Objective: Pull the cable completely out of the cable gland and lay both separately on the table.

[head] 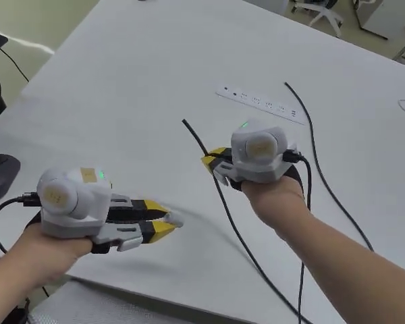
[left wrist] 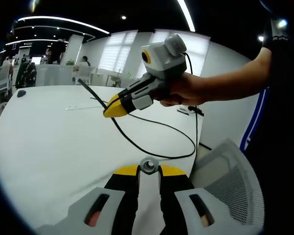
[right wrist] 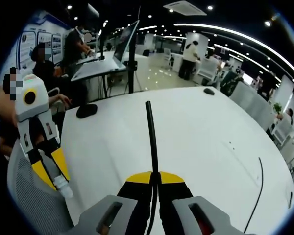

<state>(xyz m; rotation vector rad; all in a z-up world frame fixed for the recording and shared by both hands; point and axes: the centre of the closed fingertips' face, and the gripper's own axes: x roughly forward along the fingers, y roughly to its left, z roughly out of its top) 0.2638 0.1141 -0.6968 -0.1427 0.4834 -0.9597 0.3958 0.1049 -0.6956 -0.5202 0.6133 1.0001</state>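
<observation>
Cable (right wrist: 150,132) clamped in right gripper (right wrist: 155,177), gland (left wrist: 148,164) pinched in left gripper (left wrist: 149,172), well apart, ready for separate laying on table (head: 121,101).

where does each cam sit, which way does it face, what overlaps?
Head view: on the headset, facing forward and down at the table; left hand holds left gripper, right hand holds right gripper.
Left gripper view: on the left gripper, facing along its jaws, shut on the cable gland, toward the right hand.
Right gripper view: on the right gripper, facing along its jaws, shut on the cable, across the table.
Shared: each gripper view catches the other gripper; all three catch the cable.
</observation>
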